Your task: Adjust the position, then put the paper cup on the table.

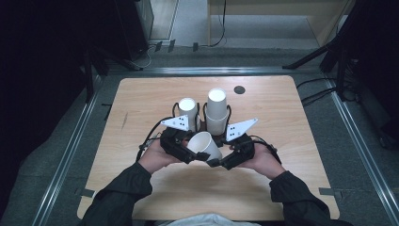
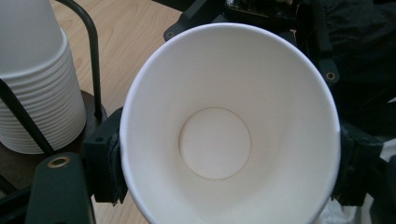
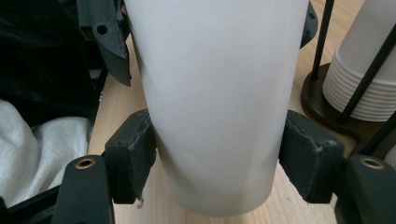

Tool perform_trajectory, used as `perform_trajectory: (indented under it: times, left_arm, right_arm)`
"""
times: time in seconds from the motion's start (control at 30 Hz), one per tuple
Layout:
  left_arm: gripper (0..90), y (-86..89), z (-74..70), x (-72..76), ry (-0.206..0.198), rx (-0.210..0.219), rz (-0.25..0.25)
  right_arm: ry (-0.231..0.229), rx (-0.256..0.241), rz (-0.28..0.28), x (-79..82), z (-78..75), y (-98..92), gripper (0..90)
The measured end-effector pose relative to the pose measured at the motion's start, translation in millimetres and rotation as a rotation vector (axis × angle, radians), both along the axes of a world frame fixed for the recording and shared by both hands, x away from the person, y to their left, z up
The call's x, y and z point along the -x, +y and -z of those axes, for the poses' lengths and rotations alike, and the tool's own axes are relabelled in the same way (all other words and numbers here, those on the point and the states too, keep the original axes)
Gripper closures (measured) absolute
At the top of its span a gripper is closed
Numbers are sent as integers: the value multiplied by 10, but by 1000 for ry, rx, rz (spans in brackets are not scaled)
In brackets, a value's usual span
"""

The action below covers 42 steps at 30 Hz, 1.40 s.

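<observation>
High view: single white paper cup (image 1: 205, 146) lies tilted at centre frame between both hands, mouth facing lower left, just below two stacks of white paper cups in a dark wire holder (image 1: 203, 123). Left gripper (image 1: 184, 151) and right gripper (image 1: 220, 159) both meet the cup.

Left gripper view: cup mouth (image 2: 229, 126) faces the camera, with black pads (image 2: 103, 168) tight against the rim on both sides, so this claw is clamped on the cup near its open end. Left stack of nested white cups (image 2: 39, 88) sits upper left.

Right gripper view: pads (image 3: 130, 158) press the cup wall (image 3: 215, 102) from both sides, close to its base, so this claw is also gripping the same cup. Right stack (image 3: 362, 74) sits upper right.

Risks, as judgement: thin paper held at two ends may buckle or go oval if either claw squeezes harder. Pulling the hands apart unevenly could tear the rim or let the smooth wall slip out. The holder is near, so a swing could knock the stacks.
</observation>
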<state>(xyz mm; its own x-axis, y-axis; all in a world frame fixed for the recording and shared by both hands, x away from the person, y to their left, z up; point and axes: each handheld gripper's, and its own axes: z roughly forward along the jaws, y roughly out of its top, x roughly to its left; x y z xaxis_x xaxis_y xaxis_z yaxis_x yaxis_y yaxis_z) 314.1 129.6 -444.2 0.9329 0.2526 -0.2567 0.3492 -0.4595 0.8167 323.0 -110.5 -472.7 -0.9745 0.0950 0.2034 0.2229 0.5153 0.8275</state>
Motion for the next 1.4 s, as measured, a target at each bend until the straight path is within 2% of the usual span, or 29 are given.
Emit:
perform_trajectory:
  times: [0.17, 0.23, 0.37, 0.5, 0.6, 0.77, 0.9, 1.27, 1.4]
  left_arm:
    - [190, 3, 0, 1, -3, -8, 3]
    - [190, 8, -4, 3, -8, -9, 1]
    - [190, 34, -17, -4, -12, -9, -6]
    - [190, 64, -31, -10, -17, -7, -13]
    - [190, 75, -30, -24, -5, -14, -2]
    - [190, 78, -45, -23, -14, -28, 0]
    - [190, 91, -38, -37, -19, -50, -4]
    - [190, 197, -34, -65, -20, -83, -27]
    - [190, 240, -32, -78, -32, -112, -30]
  right_arm:
    - [-1, 9, 1, 4, 0, 4, 306]
    - [27, 4, -2, -8, 2, -1, 280]
    - [29, 27, 11, -15, 10, 4, 244]
    - [11, 33, 23, -17, 12, -1, 237]
    - [5, 47, 31, -12, 15, -8, 236]
    - [-9, 48, 38, -10, 14, -25, 222]
    - [-31, 73, 62, 4, 27, -30, 214]
    - [-49, 122, 61, 35, 63, -77, 203]
    - [-54, 135, 67, 47, 70, -99, 202]
